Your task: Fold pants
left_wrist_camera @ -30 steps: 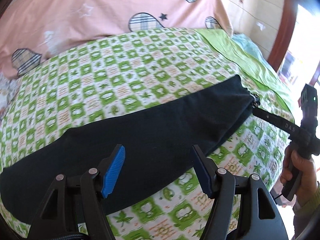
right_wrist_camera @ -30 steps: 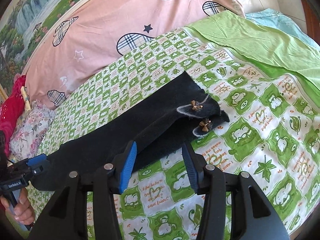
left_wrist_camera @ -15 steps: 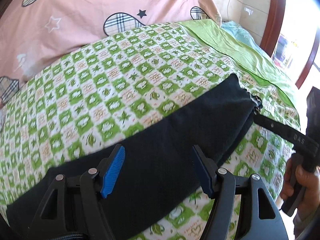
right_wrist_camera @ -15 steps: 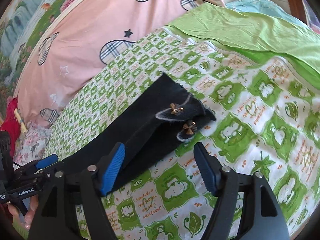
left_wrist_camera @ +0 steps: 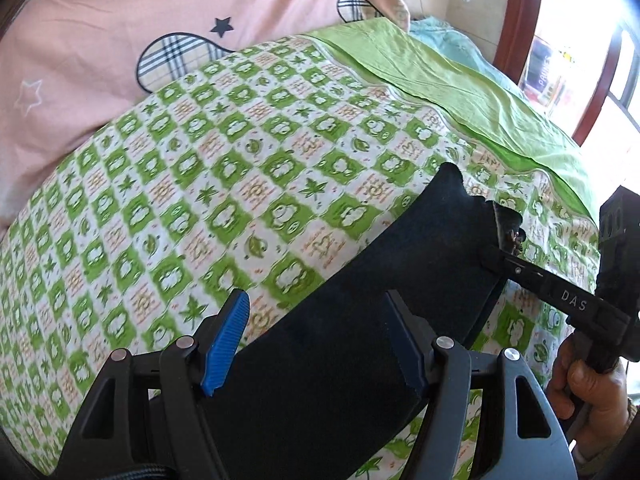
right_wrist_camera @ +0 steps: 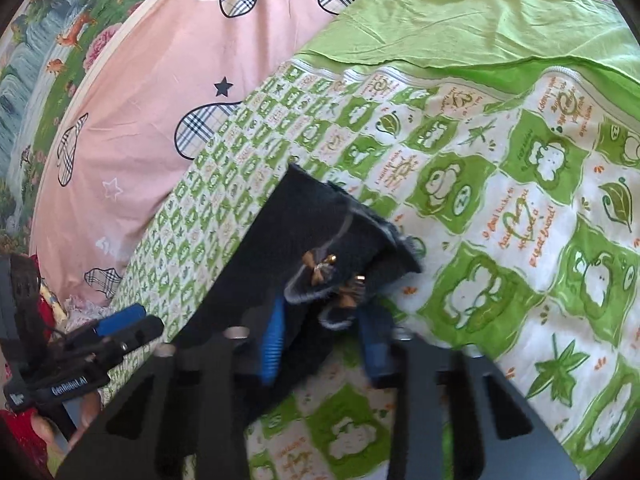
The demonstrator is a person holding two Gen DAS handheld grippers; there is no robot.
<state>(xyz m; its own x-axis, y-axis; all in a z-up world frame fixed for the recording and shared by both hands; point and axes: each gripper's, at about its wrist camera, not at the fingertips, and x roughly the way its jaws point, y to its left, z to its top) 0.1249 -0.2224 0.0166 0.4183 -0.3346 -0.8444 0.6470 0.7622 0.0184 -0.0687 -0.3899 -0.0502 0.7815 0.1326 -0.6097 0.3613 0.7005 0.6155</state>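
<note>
Dark navy pants (left_wrist_camera: 360, 320) lie stretched in a long band across the green checked bedspread (left_wrist_camera: 208, 184). My left gripper (left_wrist_camera: 316, 340) is open, its blue-padded fingers straddling the band's near end. In the right wrist view the pants (right_wrist_camera: 296, 240) end in cuffs with small gold bows (right_wrist_camera: 320, 268). My right gripper (right_wrist_camera: 324, 340) is open, its fingers on either side of the cuff end. It shows from the left wrist view (left_wrist_camera: 500, 252) touching the cuffs. The left gripper shows at the far left of the right wrist view (right_wrist_camera: 120, 320).
A pink quilt with plaid hearts (left_wrist_camera: 120, 40) lies behind the pants. A plain green sheet (right_wrist_camera: 480, 28) and a pale blue cloth (left_wrist_camera: 448, 40) lie at the far right. A wooden door frame (left_wrist_camera: 520, 20) stands beyond the bed.
Both grippers have moved in along the pants. The left now straddles the band's end, and the right has closed in on the bow cuffs, which are slightly bunched and lifted.
</note>
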